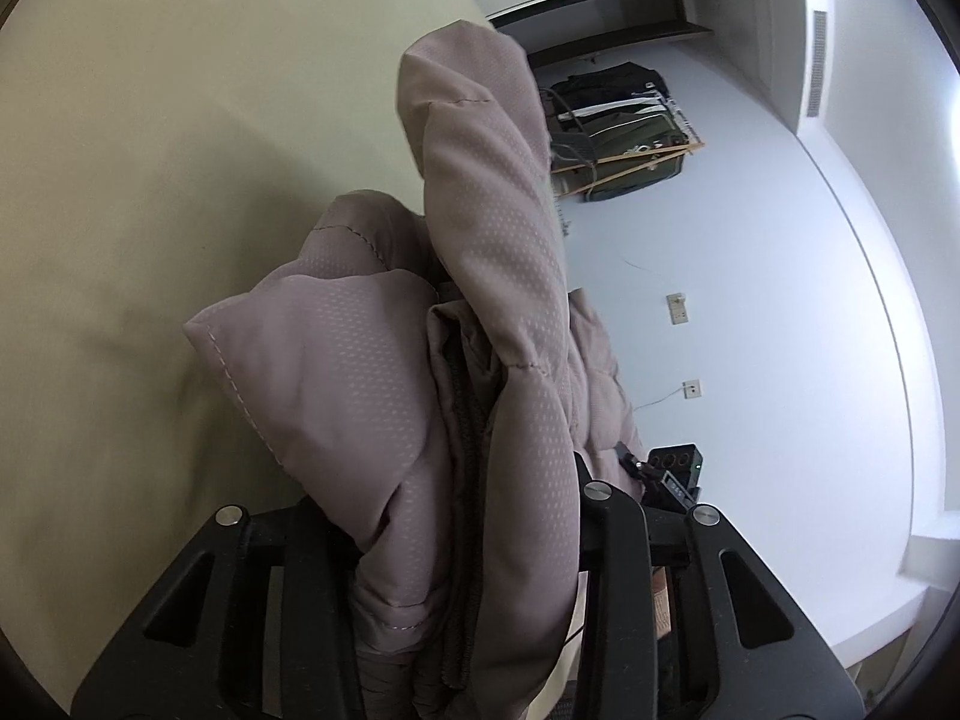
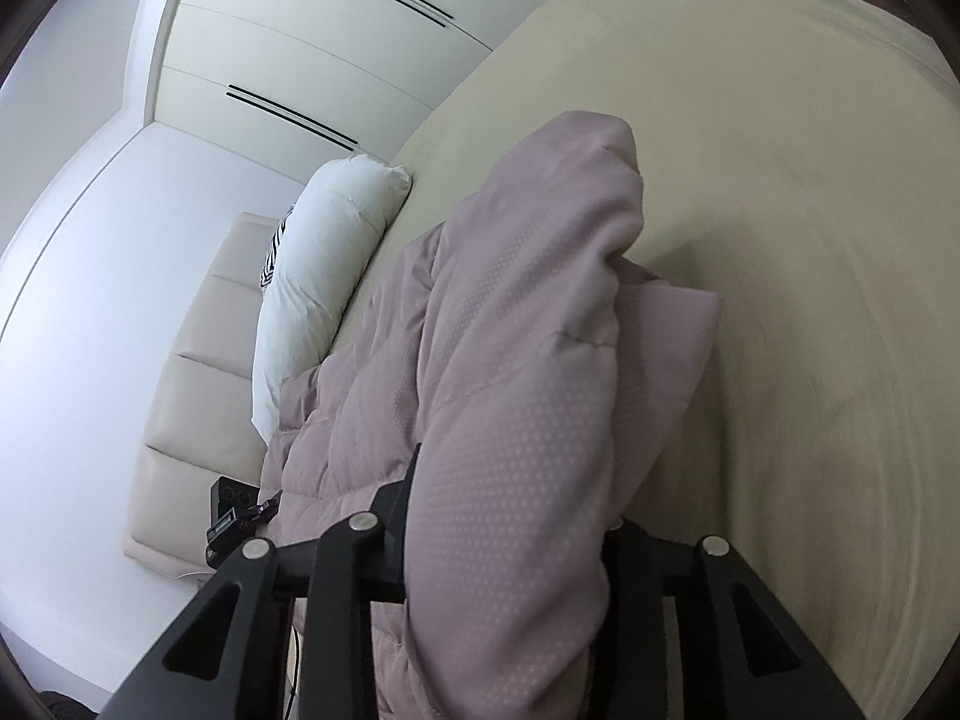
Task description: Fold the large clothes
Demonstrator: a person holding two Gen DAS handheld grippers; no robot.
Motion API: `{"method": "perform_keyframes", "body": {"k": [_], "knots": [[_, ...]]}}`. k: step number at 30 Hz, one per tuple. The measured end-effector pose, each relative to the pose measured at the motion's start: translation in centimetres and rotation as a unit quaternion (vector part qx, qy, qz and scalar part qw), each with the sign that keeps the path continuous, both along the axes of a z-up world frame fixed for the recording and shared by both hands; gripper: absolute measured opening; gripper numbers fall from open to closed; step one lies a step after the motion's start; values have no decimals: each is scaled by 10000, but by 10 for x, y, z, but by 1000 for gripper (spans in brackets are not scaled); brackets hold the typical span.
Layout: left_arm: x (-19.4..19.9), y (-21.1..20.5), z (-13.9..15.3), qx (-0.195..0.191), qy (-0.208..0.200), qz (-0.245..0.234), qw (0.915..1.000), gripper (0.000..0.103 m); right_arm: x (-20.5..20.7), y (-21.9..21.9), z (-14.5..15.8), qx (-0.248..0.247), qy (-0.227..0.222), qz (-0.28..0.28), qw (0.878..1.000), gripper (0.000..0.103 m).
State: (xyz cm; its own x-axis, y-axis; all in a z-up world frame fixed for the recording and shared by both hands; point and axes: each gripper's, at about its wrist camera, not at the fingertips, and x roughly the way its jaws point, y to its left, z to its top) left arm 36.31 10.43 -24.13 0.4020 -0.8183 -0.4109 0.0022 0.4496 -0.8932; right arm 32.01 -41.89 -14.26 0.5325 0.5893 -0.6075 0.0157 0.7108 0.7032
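The step in hand looks like the lift: both grippers have a bunched edge of the jacket (image 1: 480, 312) pinched and raised over the bed (image 1: 150, 180), ready to carry it across for a fold. The next move, as I judge it, calls for both hands travelling together, keeping the padded cloth taut between them before laying it down flat.

In the left view, the left gripper (image 1: 465, 546) is clamped on a thick wad of jacket; cloth rises from between the fingers toward 12 o'clock, with a flap spilling to 10 o'clock.

In the right view, the right gripper (image 2: 510, 552) grips another fold; the jacket runs up toward 1 o'clock, more trailing to 10 o'clock near the pillow (image 2: 324, 264).
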Motion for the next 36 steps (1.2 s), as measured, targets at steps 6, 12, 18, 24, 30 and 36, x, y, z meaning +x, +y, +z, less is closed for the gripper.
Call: {"method": "perform_keyframes", "body": {"k": [6,12,18,24,30,36], "knots": [[-45,22,44,-107,-261,75,9996,33,-46,24,29,186,-137,-4,9997,34],[-96,48,68,-190,-387,128,9990,33,-102,47,64,399,-388,109,9984,34],[-141,61,75,-175,-426,43,9989,33,-153,62,73,539,-447,119,9975,34],[-153,67,39,-76,-139,12,9999,33,-170,73,49,573,-231,20,9981,34],[-153,78,-22,171,431,114,9989,33,-169,62,-4,540,249,-272,9979,33],[-148,82,-62,58,571,174,9982,36,-168,37,-48,697,504,-457,9952,34]]}}
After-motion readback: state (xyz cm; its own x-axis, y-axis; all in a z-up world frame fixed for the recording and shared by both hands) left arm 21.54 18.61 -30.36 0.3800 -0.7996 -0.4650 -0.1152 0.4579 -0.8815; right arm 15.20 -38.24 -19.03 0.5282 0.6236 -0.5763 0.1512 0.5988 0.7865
